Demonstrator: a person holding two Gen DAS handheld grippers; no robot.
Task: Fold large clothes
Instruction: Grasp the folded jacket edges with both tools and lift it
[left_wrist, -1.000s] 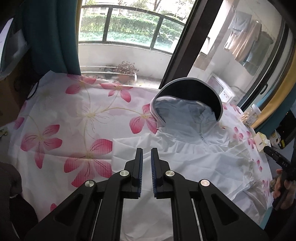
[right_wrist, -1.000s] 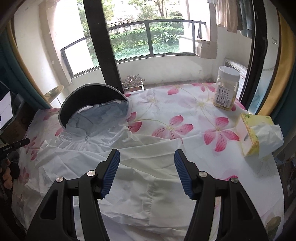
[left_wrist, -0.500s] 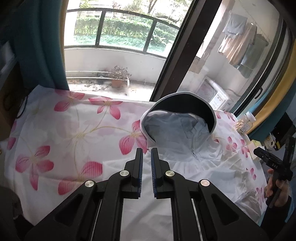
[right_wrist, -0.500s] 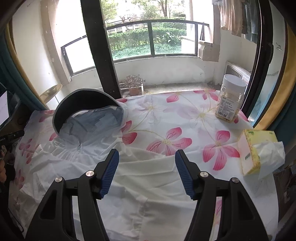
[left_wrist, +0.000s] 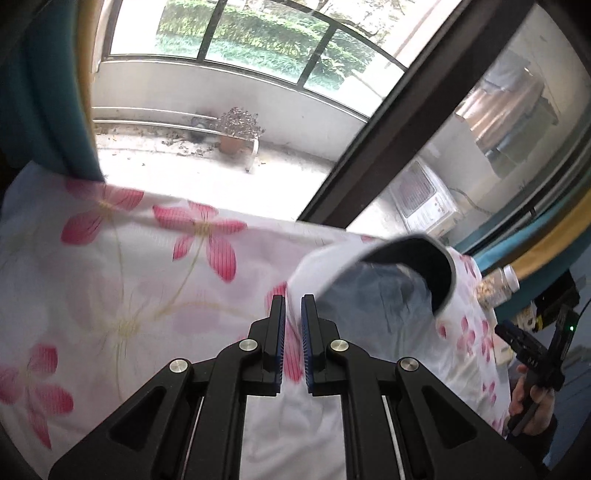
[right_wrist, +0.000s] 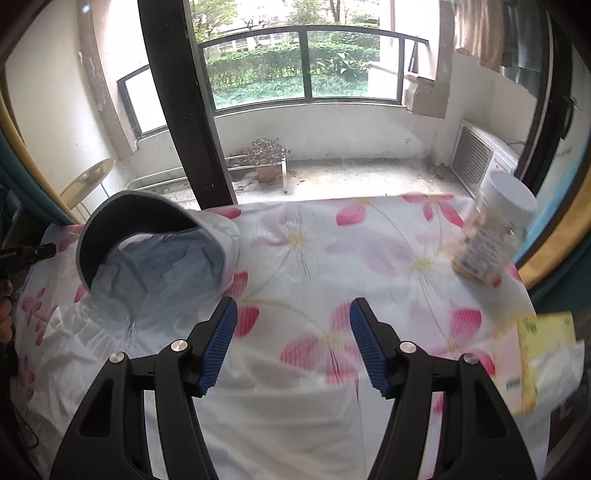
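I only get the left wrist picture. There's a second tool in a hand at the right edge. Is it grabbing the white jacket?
Observer: No. The right tool stands open with nothing between its fingers. It hangs above the flowered cloth, near the jacket.
Operator: Is anything on the table besides that jar?
Observer: Yes. A yellow tissue box sits at the table's right edge, nearer to the person than the jar.
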